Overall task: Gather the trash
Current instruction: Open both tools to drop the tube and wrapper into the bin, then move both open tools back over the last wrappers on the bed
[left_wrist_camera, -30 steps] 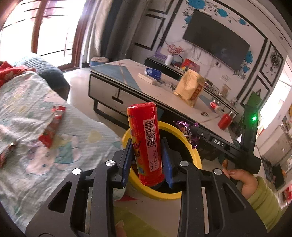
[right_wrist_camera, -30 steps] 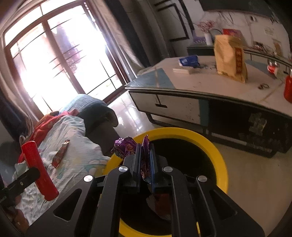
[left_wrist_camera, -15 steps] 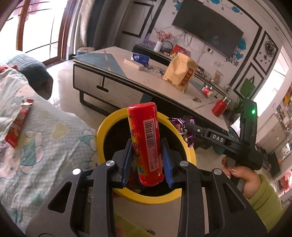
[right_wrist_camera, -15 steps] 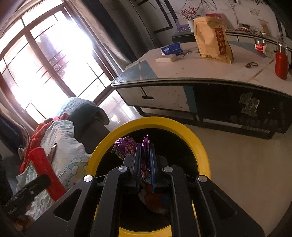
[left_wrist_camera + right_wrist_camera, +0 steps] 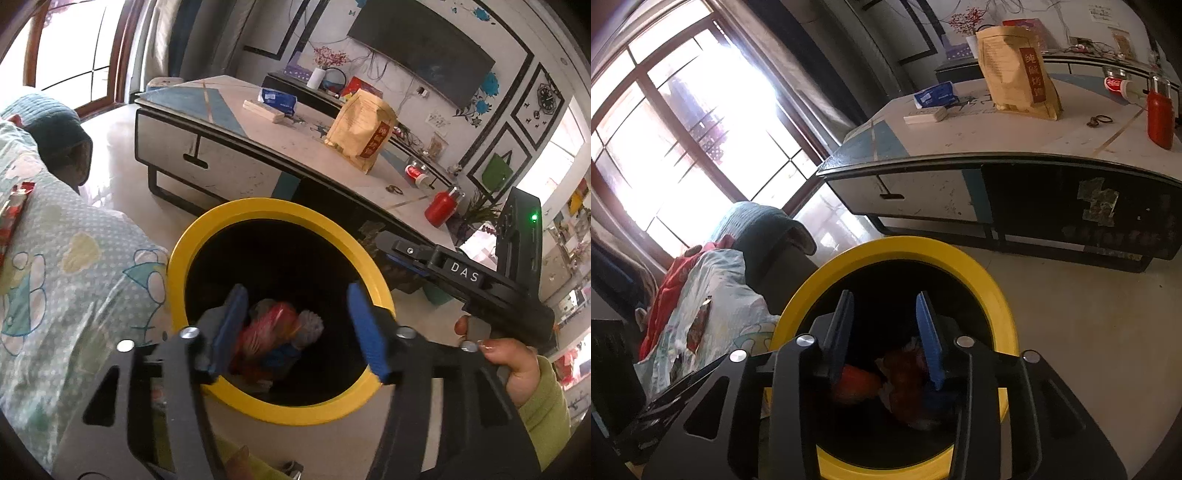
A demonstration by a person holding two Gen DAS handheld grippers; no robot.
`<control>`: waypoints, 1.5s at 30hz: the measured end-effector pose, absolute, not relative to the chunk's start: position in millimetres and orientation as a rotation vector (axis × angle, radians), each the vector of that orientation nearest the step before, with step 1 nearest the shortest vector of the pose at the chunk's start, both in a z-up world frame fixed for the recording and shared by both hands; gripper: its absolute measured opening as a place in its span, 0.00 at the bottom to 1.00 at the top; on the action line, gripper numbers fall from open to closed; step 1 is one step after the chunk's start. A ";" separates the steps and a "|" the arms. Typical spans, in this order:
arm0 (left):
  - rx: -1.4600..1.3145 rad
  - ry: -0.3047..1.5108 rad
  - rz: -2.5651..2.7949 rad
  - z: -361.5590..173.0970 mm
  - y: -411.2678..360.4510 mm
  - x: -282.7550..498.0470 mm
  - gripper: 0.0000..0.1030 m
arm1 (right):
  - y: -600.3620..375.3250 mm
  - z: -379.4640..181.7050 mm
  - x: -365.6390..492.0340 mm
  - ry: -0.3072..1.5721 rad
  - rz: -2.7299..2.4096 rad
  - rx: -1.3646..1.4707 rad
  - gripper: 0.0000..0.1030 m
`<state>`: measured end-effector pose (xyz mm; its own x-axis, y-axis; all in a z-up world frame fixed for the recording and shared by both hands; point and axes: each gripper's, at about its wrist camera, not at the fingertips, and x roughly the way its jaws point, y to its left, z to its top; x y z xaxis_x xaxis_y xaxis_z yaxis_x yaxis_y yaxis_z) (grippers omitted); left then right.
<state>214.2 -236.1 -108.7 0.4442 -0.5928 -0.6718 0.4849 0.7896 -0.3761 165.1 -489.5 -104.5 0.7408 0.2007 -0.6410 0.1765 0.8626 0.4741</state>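
Both grippers are held over the yellow-rimmed bin (image 5: 280,410). The left gripper (image 5: 295,328) and right gripper (image 5: 886,332) are opening, nothing pinched between them. Dropped trash (image 5: 269,339) lies blurred inside the bin. Jaws are best kept above the opening until fully parted, then lifted clear.

Off to the side I've got a low coffee table (image 5: 236,122) with a tan paper bag (image 5: 360,131) standing on it, a red bottle (image 5: 439,208) near its far end, and a blue pack (image 5: 277,99) just beside a flat white box (image 5: 263,109). TV (image 5: 421,44) on the wall, bright window (image 5: 683,122), cartoon-print blanket (image 5: 74,258) on the left.
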 end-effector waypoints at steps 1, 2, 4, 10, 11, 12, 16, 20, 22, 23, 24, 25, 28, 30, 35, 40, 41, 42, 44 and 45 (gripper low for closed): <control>-0.131 0.879 -0.666 -106.9 -234.7 213.0 0.53 | -488.9 -102.7 164.5 0.741 0.013 0.543 0.40; -0.128 0.871 -0.662 -105.8 -233.1 210.9 0.57 | -488.2 -101.0 163.9 0.736 0.012 0.542 0.43; -0.112 0.851 -0.641 -102.7 -229.1 207.3 0.66 | -485.2 -95.9 162.6 0.722 0.010 0.528 0.51; -0.080 0.768 -0.560 -89.5 -208.3 195.9 0.88 | -467.3 -78.1 160.0 0.679 0.032 0.466 0.61; -0.081 0.758 -0.551 -87.7 -204.7 195.2 0.88 | -463.4 -75.4 159.8 0.674 0.037 0.456 0.62; -0.082 0.749 -0.540 -85.3 -199.8 193.6 0.89 | -458.2 -72.1 159.4 0.668 0.044 0.443 0.63; -0.085 0.702 -0.489 -74.6 -179.9 187.2 0.89 | -439.1 -61.4 158.1 0.650 0.071 0.397 0.66; -0.102 0.666 -0.434 -64.5 -156.8 182.2 0.89 | -417.8 -53.3 157.2 0.639 0.106 0.352 0.69; -0.101 0.640 -0.406 -58.8 -146.3 179.8 0.89 | -404.5 -49.1 155.9 0.631 0.130 0.329 0.71; -0.098 0.631 -0.397 -56.9 -142.3 178.0 0.89 | -399.1 -47.6 155.3 0.628 0.140 0.320 0.71; -0.093 0.615 -0.382 -54.1 -136.4 175.9 0.89 | -393.7 -45.5 155.0 0.627 0.146 0.313 0.72; -0.090 0.604 -0.372 -51.9 -132.0 174.7 0.89 | -386.0 -43.6 154.6 0.626 0.161 0.300 0.72; -0.078 0.565 -0.327 -43.8 -115.5 170.0 0.89 | -370.1 -40.1 152.9 0.623 0.189 0.267 0.74; -0.072 0.551 -0.306 -41.1 -107.7 169.1 0.89 | -360.2 -38.3 152.5 0.624 0.204 0.252 0.74; -0.106 0.545 -0.242 -41.2 -76.8 167.8 0.89 | -334.8 -36.7 152.7 0.635 0.249 0.218 0.74; -0.133 0.537 -0.170 -42.8 -46.5 168.8 0.89 | -305.4 -37.1 154.0 0.652 0.302 0.173 0.74; -0.141 0.535 -0.155 -42.6 -38.8 169.0 0.89 | -297.2 -37.0 154.6 0.658 0.318 0.164 0.74; -0.152 0.536 -0.142 -42.4 -31.0 169.3 0.89 | -290.5 -37.0 155.6 0.662 0.331 0.156 0.74; -0.175 0.539 -0.124 -42.4 -18.5 169.9 0.89 | -277.7 -36.8 156.7 0.668 0.354 0.139 0.74; -0.185 0.540 -0.113 -42.8 -11.8 170.3 0.89 | -268.5 -36.3 157.8 0.670 0.372 0.127 0.74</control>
